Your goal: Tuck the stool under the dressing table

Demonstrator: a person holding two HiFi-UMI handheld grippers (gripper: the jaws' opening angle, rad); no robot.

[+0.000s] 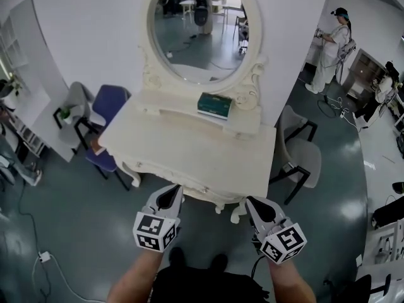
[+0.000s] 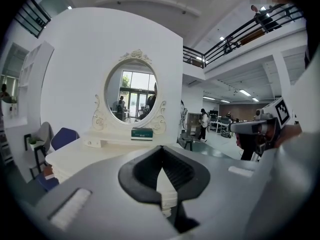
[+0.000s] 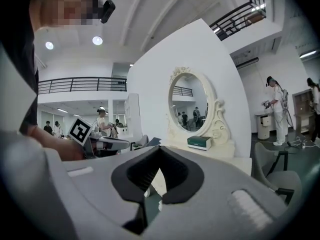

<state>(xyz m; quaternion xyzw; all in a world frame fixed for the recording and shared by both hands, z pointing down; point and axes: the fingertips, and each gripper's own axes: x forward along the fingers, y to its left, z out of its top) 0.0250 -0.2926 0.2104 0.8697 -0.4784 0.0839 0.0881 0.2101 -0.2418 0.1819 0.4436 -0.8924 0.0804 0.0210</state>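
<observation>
Blue chair (image 1: pixel 107 106) stands off the counter's left edge, clear of the work. Left gripper (image 1: pixel 169 196) hovers just off the front edge of the white dressing-table counter (image 1: pixel 189 150), jaws together with nothing between them; its own view shows the pads meeting with only the counter beyond. Green box (image 1: pixel 214 104) sits on the raised shelf at the back edge, below the oval mirror (image 1: pixel 202 30), well away from the front edge. Stool: not identifiable in any view. A pale curved leg (image 1: pixel 237 214) shows below the front edge, right of centre; cannot tell whether it belongs to the stool or the counter. Judgement: the stool is probably already under the counter, which hides it from above. Right gripper (image 1: pixel 254 204) is also closed and empty, level with the left one and aimed at the counter. Grey chair (image 1: pixel 303 156) stands beside the right edge, untouched.
</observation>
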